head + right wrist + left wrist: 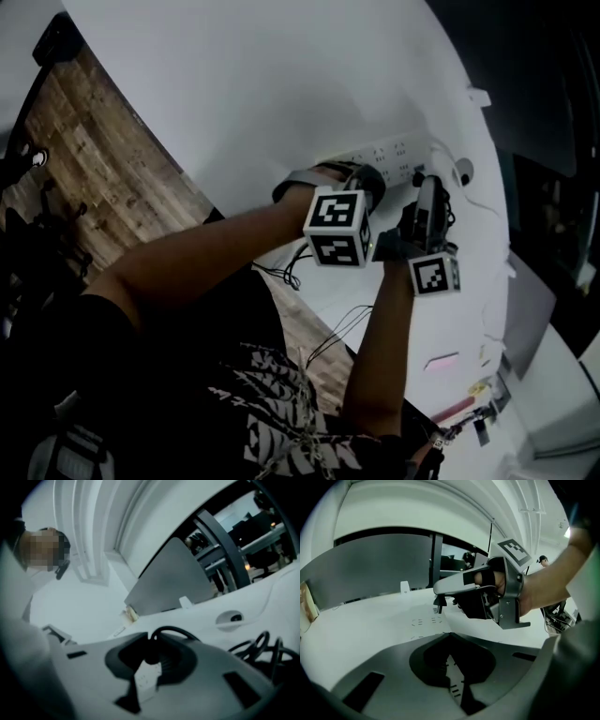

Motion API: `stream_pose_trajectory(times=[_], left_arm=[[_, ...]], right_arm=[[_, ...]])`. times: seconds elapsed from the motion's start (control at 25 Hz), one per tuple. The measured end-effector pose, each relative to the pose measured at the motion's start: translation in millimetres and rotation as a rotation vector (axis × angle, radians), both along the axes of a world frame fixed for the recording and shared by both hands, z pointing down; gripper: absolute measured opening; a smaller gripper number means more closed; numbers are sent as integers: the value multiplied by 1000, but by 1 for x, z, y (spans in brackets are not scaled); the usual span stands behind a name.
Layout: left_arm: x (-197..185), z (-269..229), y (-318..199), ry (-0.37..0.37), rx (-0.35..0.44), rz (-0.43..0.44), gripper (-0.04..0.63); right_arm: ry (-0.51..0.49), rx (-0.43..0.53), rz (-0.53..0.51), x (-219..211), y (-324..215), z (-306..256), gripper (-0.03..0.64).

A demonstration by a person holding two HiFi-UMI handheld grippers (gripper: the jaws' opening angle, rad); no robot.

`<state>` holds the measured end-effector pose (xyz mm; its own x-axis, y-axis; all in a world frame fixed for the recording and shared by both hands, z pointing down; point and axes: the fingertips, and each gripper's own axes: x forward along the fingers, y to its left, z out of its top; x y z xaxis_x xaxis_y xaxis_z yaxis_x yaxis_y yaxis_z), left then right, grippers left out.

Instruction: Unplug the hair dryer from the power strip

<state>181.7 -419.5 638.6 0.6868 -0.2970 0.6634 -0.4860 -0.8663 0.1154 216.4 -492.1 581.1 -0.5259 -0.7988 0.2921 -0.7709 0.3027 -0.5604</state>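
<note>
A white power strip (389,153) lies on the white table (281,84) near its far edge. My right gripper (422,180) is shut on the hair dryer's black plug (151,656) at the strip's right end, and the black cord (176,630) arches up from the plug. In the left gripper view the plug (437,603) hangs at the right gripper's tips, just over the strip (423,622). Whether its pins sit in the socket is hidden. My left gripper (449,637) is shut, its tips down on the strip's left part (361,173).
Loose black cables (262,648) lie coiled to the right of the strip. A round cable hole (229,618) sits in the table beyond it. A grey partition panel (168,581) stands behind. Wooden floor (103,159) lies left of the table.
</note>
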Motion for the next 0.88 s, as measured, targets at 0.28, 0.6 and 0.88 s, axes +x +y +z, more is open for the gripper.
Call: stream_pose_trajectory(times=[0.28,0.6,0.88], left_arm=[[2,1,-1,-24,-17,18,26],[1,1,2,-18,-30,29,26],[1,2,3,-17,-31,36,26]], right_arm=[[145,19,-53,-11,-10,19,75],[444,148,-110,-21,-4,24,95],[723,331,-197,-44,5,28,89]])
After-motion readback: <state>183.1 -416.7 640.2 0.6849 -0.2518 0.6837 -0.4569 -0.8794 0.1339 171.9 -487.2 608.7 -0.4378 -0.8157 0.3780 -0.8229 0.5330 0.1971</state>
